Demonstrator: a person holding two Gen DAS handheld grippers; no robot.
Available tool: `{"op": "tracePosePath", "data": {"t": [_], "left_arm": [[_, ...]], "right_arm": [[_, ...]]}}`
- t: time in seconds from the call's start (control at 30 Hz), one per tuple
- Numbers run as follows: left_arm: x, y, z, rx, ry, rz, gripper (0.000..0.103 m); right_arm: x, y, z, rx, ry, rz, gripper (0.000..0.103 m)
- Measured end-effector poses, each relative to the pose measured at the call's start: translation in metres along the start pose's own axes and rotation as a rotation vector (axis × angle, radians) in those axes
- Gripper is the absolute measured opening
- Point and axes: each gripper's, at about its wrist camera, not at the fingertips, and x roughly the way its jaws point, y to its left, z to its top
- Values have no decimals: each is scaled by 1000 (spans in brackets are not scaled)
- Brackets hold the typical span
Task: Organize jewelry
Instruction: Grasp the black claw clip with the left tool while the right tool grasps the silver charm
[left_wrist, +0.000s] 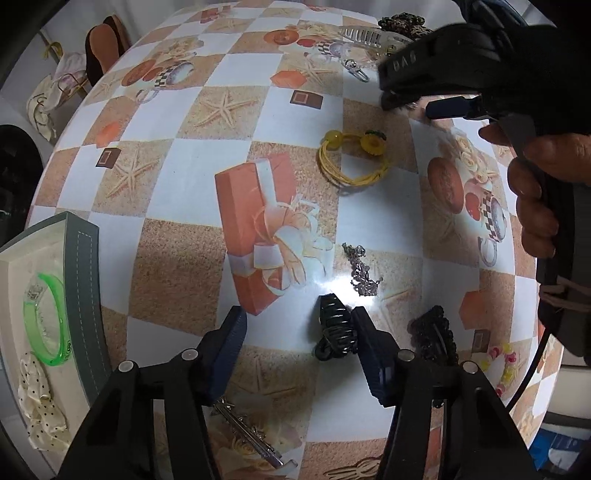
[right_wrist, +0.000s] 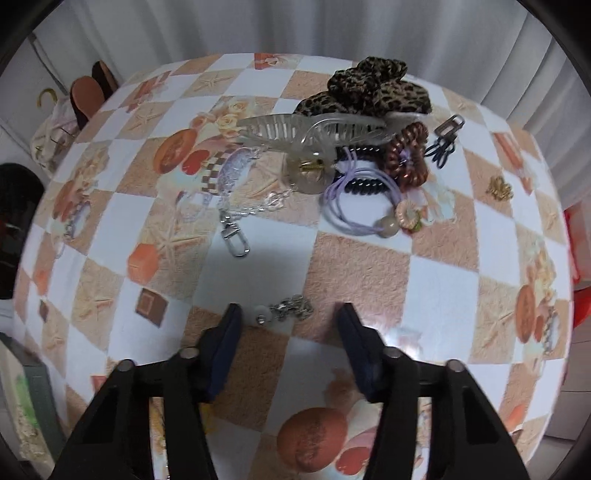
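In the left wrist view my left gripper (left_wrist: 300, 326) points down at the patterned table (left_wrist: 177, 155), jaws open. A black claw clip (left_wrist: 334, 328) lies between the fingers, close against the right one and well apart from the left one. A silver chain (left_wrist: 360, 273) lies just beyond it. In the right wrist view my right gripper (right_wrist: 290, 326) stands open over a small silver chain with a white bead (right_wrist: 284, 312); the pads do not touch it. A hand holds the right gripper (left_wrist: 421, 105) at the far right of the left wrist view.
A grey tray (left_wrist: 83, 280) at the left holds a green bangle (left_wrist: 46, 317) and a dotted scrunchie (left_wrist: 40, 406). A yellow hair tie (left_wrist: 351, 158), silver barrette (left_wrist: 251, 432) and bead bracelet (left_wrist: 502, 365) lie about. Farther back are a leopard scrunchie (right_wrist: 373, 88), clear claw clip (right_wrist: 314, 129) and lilac tie (right_wrist: 365, 199).
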Motion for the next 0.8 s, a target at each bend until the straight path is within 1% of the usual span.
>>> {"op": "tracePosePath", "data": {"t": [0.03, 0.07, 0.1, 0.17, 0.33, 0.37, 0.4, 0.5, 0.6, 0.7, 0.8], "left_arm": [[0, -2, 2, -1, -4, 4, 52], [-1, -3, 3, 2, -6, 9, 41], [-2, -3, 4, 2, -6, 4, 34], [-2, -1, 7, -8, -2, -23, 23], [-12, 3, 10, -8, -12, -55, 23], [-16, 5, 8, -6, -16, -65, 23], [-19, 5, 7, -5, -18, -71, 23], [-29, 5, 7, 0, -21, -79, 23], [-35, 12, 14, -1, -27, -82, 23], [-42, 14, 7, -6, -37, -72, 23], [-50, 16, 2, -21, -42, -59, 23]], "right_arm": [[0, 1, 0, -7, -7, -3, 40], [-1, 2, 0, -17, -13, -2, 38], [-1, 2, 0, -26, -13, -5, 38], [-1, 1, 0, -22, -15, 3, 37], [-11, -11, -9, 33, -10, 63, 37], [-15, -15, -11, 47, -8, 78, 26], [-18, -19, -13, 59, -4, 94, 9], [-27, -30, -22, 99, 19, 135, 8], [-39, -39, -35, 106, 22, 158, 8], [-45, -45, -45, 109, 31, 183, 8], [-45, -52, -45, 123, 38, 216, 9]]}}
